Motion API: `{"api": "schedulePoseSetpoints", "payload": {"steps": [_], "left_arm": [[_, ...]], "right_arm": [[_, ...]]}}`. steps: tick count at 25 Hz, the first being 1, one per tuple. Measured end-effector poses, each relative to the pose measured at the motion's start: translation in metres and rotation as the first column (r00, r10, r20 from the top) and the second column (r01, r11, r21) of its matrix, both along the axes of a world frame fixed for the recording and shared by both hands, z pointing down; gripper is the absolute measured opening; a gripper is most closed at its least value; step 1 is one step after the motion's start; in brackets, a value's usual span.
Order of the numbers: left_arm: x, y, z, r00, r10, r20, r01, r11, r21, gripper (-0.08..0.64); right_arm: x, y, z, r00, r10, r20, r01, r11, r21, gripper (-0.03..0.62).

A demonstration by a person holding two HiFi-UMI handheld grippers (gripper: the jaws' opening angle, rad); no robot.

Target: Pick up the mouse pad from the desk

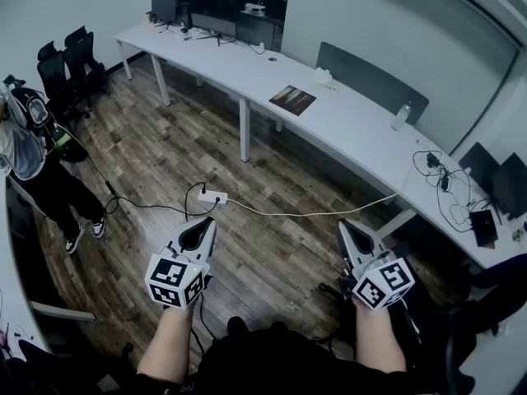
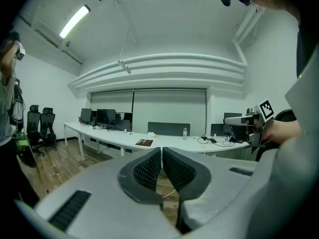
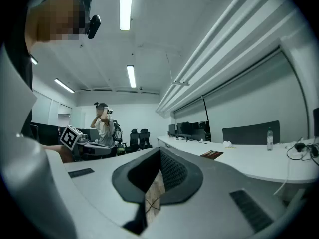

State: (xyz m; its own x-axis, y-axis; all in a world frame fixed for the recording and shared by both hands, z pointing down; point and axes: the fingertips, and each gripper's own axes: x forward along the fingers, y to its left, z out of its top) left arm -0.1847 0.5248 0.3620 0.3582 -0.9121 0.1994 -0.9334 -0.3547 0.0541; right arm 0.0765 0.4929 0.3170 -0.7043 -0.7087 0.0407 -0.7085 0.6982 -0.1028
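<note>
The mouse pad [image 1: 292, 99] is a dark, brownish rectangle lying flat on the long white desk [image 1: 354, 130], far ahead of both grippers. It also shows small in the left gripper view as the mouse pad [image 2: 144, 143] and in the right gripper view as the mouse pad [image 3: 211, 154]. My left gripper [image 1: 200, 230] is held low over the wooden floor, shut with nothing between its jaws. My right gripper [image 1: 350, 230] is beside it to the right, also shut and empty. In their own views the left gripper [image 2: 162, 154] and right gripper [image 3: 159, 157] show their pads pressed together.
A power strip [image 1: 213, 197] and its cable lie on the floor ahead. A person [image 1: 33, 155] stands at the left near black chairs [image 1: 70, 64]. On the desk are monitors [image 1: 214, 23], a water bottle [image 1: 401, 115], a white box [image 1: 323, 76] and tangled cables [image 1: 445, 183].
</note>
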Motion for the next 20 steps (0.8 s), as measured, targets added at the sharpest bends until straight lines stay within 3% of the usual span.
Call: {"api": "schedulePoseSetpoints", "payload": {"steps": [10,20], "left_arm": [[0.04,-0.005,0.004,1.0,0.021,0.012,-0.021,1.0,-0.012,0.018],[0.093,-0.012,0.008,0.999,0.053,0.011,-0.053,0.998,-0.02,0.018]], "right_arm": [[0.037,0.003,0.01,1.0,0.019,0.005,-0.019,1.0,-0.01,0.003],[0.067,0.011,0.033,0.998,0.023,0.063,-0.018,0.997,-0.069,0.005]]}}
